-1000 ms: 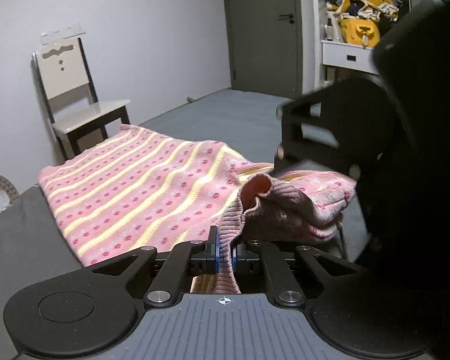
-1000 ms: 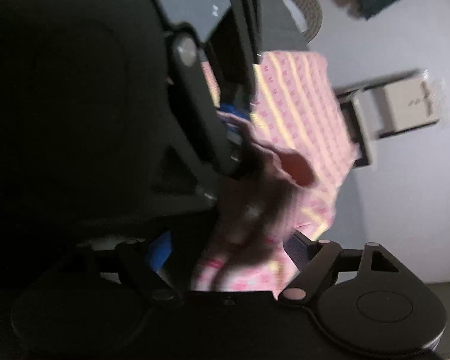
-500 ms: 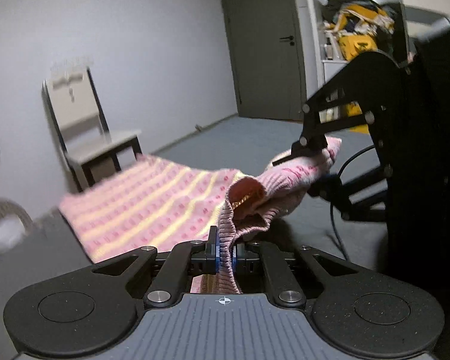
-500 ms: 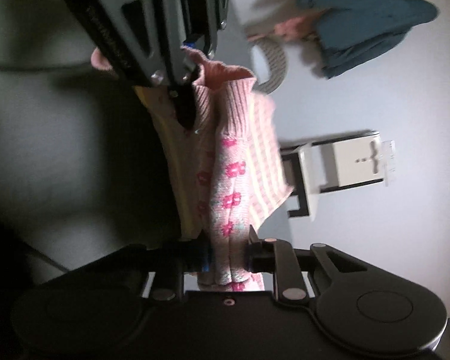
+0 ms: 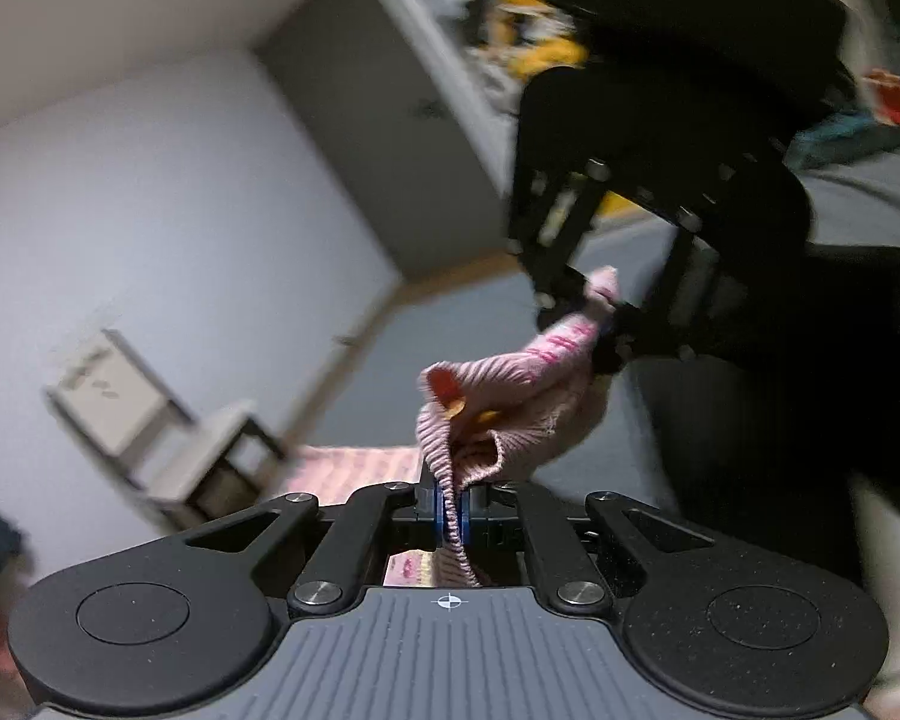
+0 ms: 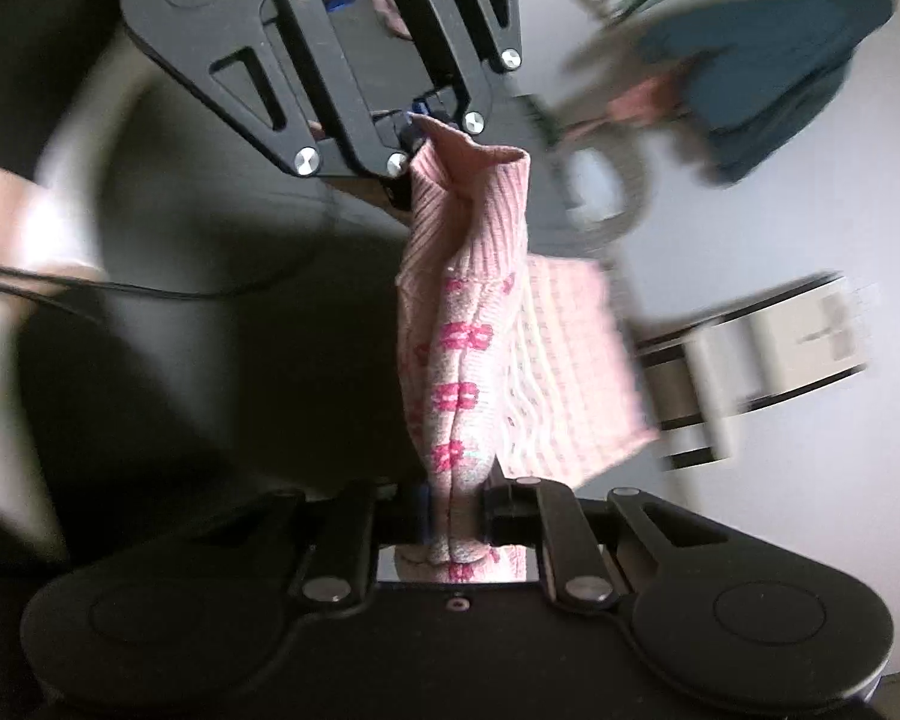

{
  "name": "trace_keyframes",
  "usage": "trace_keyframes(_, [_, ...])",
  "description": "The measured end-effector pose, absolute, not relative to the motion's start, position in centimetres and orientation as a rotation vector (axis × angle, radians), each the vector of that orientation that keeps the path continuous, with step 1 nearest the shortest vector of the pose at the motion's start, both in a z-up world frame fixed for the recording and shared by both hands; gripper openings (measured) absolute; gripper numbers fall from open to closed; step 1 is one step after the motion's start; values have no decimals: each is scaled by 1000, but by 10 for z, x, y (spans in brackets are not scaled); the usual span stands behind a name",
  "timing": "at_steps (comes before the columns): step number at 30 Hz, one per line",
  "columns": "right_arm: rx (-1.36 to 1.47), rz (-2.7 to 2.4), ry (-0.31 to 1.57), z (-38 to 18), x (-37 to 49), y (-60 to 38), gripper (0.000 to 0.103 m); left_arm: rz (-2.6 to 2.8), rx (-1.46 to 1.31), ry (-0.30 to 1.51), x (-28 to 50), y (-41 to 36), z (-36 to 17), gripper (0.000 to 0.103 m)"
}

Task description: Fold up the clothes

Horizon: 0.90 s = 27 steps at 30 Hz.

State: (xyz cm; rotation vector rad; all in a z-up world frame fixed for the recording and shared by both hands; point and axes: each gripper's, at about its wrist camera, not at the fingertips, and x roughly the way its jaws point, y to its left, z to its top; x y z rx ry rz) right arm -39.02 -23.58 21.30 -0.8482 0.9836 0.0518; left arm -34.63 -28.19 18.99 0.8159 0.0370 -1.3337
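Observation:
A pink knitted sweater [image 6: 462,324] with yellow stripes and red marks is stretched in the air between the two grippers. My left gripper [image 5: 450,510] is shut on its ribbed cuff [image 5: 498,384]. In the right wrist view my right gripper [image 6: 456,516] is shut on the patterned sleeve part, and the left gripper [image 6: 417,126] shows opposite it at the top, pinching the ribbed end. In the left wrist view the right gripper [image 5: 594,312] holds the far end of the same stretch. The sweater's body [image 6: 570,372] hangs below, blurred.
A pale wooden chair [image 5: 150,414] stands by the white wall. A grey door [image 5: 378,132] and a shelf with yellow things [image 5: 528,42] are behind. A dark blue garment [image 6: 768,72] hangs at the upper right. A person's forearm [image 6: 24,228] shows at the left.
Both grippers have lifted and tilted, raising the sweater's sleeve off the surface and pulling it taut between them. The views have swung and blurred; both grips stay shut.

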Motion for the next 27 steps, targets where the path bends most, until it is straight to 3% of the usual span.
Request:
trace_keyframes(14, [-435, 137, 1190, 202, -280, -344, 16, -1281, 806, 264, -249, -334, 163, 5])
trace_keyframes(24, [-274, 81, 1214, 173, -203, -398, 18, -1181, 662, 430, -160, -371, 119, 5])
trace_keyframes(27, [-159, 31, 1179, 158, -192, -421, 23, -1122, 603, 467, -143, -377, 101, 5])
